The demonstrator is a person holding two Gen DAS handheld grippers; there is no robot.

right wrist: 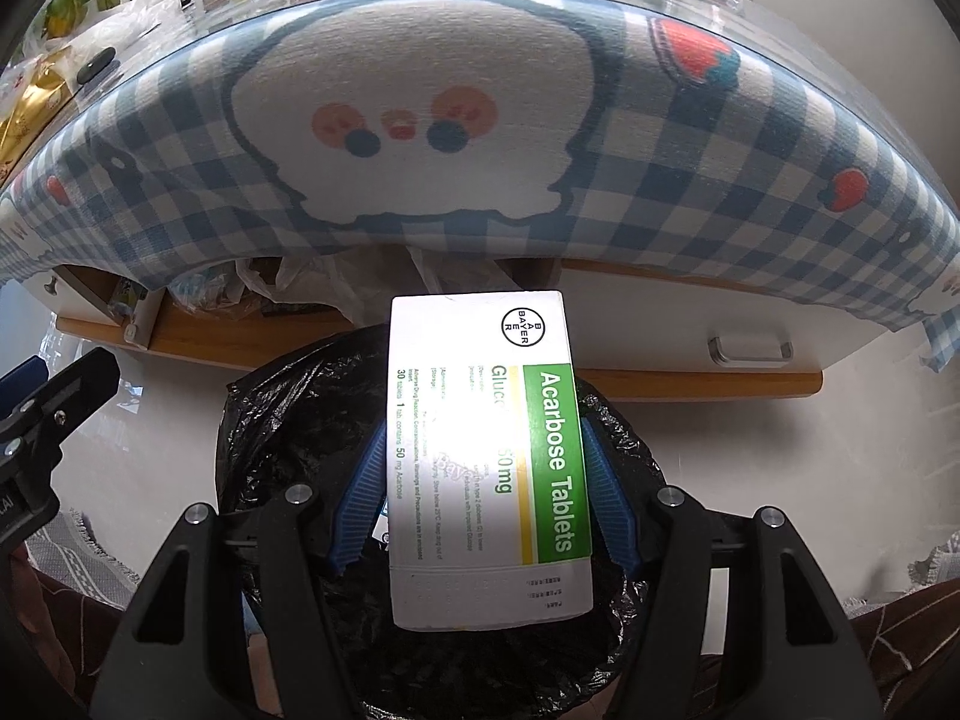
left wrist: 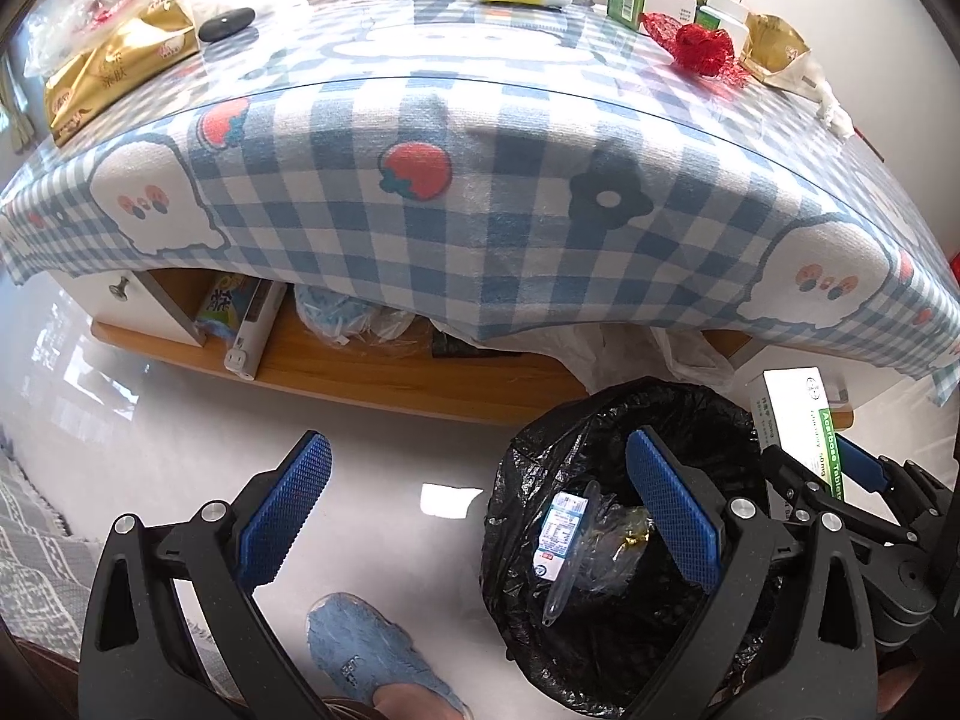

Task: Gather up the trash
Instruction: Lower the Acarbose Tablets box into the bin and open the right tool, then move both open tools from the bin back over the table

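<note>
The white medicine box (right wrist: 489,456) reads "BAYER", "Acarbose Tablets" and "50 mg".

Left wrist view: looks forward and steeply down past own two fingers, floor close below, checked tablecloth (left wrist: 480,192) hanging ahead, tabletop clutter far at top. Right wrist view: same steep downward aim, nearer table edge, cloth (right wrist: 480,150) filling upper half. Both views share black-lined bin (left wrist: 540,468) (right wrist: 282,420), cloth front, wooden shelf under table. Each view catches other gripper at its edge.
</note>
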